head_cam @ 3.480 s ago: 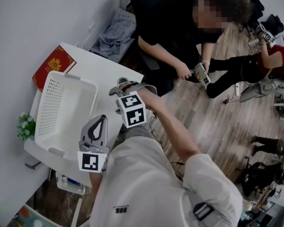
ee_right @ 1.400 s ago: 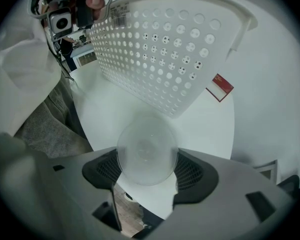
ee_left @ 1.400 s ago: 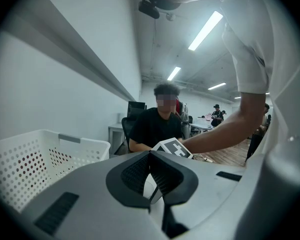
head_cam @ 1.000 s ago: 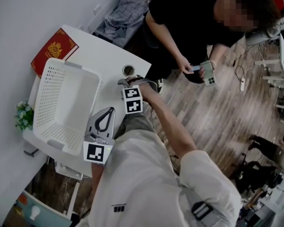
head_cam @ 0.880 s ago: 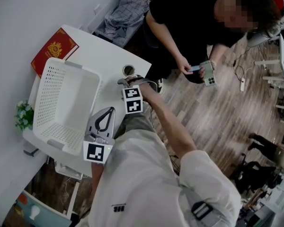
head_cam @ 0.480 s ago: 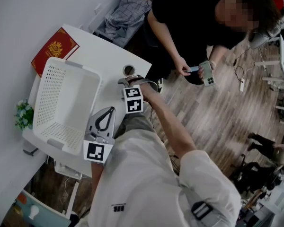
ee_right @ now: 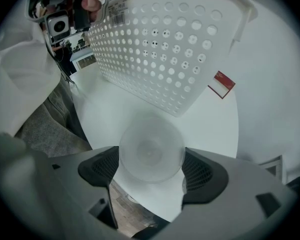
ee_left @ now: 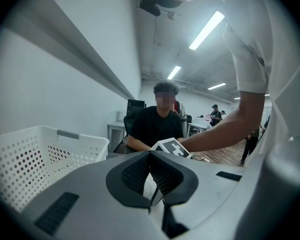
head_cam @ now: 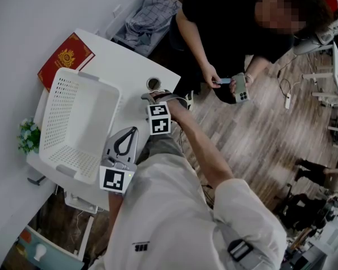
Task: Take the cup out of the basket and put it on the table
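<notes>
A clear plastic cup stands upright on the white table, near its corner and outside the white perforated basket. My right gripper reaches over it from above. In the right gripper view the cup sits between the two pads and the jaws are opening, each pad right at the cup's side. My left gripper hovers by the basket's near corner, shut and empty. The basket looks empty inside.
A red book lies at the table's far end beyond the basket, and a small plant is at the left. A seated person holding a phone is just past the table corner. The cup is close to the table edge.
Since the oldest frame my right gripper has moved to the table corner, where the cup now stands. Over the last second both grippers stay put; the seated person's hands shifted.
</notes>
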{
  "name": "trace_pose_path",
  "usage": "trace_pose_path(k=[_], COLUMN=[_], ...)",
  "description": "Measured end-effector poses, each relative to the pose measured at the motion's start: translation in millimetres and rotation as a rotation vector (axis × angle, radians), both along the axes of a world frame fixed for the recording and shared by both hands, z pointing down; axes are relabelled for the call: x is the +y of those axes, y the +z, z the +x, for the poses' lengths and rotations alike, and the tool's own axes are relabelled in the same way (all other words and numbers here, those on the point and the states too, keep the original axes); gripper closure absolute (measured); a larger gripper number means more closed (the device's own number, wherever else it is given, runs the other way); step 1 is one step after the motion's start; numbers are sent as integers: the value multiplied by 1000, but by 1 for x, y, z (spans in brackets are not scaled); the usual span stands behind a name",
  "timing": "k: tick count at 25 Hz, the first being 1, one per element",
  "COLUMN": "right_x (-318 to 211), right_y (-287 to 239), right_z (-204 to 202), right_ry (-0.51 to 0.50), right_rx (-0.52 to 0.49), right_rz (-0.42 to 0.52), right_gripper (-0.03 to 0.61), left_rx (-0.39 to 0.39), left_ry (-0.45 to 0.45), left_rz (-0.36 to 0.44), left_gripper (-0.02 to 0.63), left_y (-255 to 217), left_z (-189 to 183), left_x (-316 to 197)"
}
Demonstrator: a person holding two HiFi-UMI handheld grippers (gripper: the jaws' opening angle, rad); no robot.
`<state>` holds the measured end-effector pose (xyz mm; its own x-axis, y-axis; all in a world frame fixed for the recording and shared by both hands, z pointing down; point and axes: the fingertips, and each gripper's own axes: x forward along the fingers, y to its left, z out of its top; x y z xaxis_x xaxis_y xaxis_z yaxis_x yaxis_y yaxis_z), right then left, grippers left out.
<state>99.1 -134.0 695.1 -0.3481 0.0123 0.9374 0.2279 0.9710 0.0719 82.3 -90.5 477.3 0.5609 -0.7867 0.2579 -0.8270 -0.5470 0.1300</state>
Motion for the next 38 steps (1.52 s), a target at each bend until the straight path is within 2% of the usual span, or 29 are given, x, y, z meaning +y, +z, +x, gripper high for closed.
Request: trace_pose_path(k=[8,12,15,16,21,22,27,30,34,38], right_x=[-6,-5,-1,-1,-7,-6,4,12,21,27], right_y=[-11,-31,-55,-66,-142,-161,-255,-289,-295,-295], right_z=[13,18,20,20,14,12,7,8,11,11], right_ry=[56,151,238,272,463,491,555,575,595,595], right_rx=[-12,-100,-198,-244,-545,-609,-919,-1051,-1073,-1074], right_rz=[17,8,8,14,50,38,-28,-62,-78,-72], right_gripper=[200,202,207,240,522,536,566,566,566,566], left_rx=[12,12,15,17,23,24,53,65,64,71], left_ry=[-2,-4,-7,-9,-18,-20,-40,-34,-17,-14], left_rz=[6,8,12,14,35,41,78,126,176,173], left_gripper=[604,604,604,604,604,604,604,604,604,604], left_y=[-1,-2,-3,-4,-18,-23,-53,-71,-84,-87], left_z=[-1,-1,-3,-3,-5,-6,-15,-21,-23,-23], left_x=[0,1,1,1,-1,-1,-2,-2,1,4])
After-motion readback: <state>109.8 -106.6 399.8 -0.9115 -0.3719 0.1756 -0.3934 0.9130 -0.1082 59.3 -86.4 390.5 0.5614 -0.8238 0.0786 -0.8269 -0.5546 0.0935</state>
